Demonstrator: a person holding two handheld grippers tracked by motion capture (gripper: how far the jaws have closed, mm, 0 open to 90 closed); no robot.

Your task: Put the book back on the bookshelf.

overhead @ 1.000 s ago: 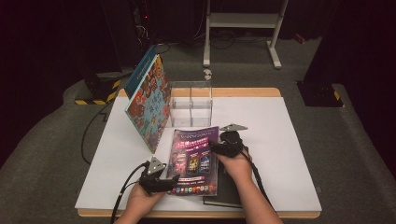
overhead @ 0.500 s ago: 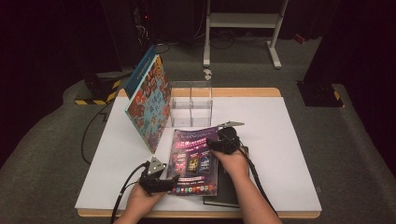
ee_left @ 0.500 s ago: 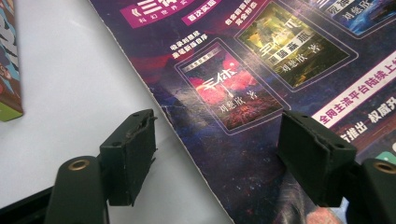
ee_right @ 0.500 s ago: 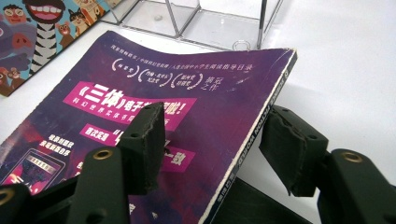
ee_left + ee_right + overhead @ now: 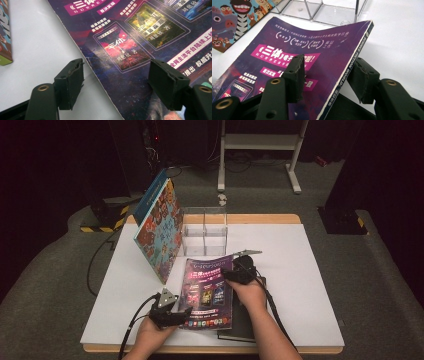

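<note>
Lifting step: right tongs (image 5: 329,75) straddle the magazine (image 5: 312,62) spine, jaws apart, not yet clenched; left tongs (image 5: 117,87) released over its edge; next, close and raise it.

Both forearms enter from the bottom edge. Left gripper (image 5: 176,309) low and near the body, jaws spread wide apart. Right gripper (image 5: 239,270) farther forward, arm extended, jaws apart, not clamped.

Magazine (image 5: 209,285): purple cover, pink banners, white lettering. Picture book (image 5: 161,231): blue spine, multicoloured cartoon animals. Table (image 5: 305,265): white.
</note>
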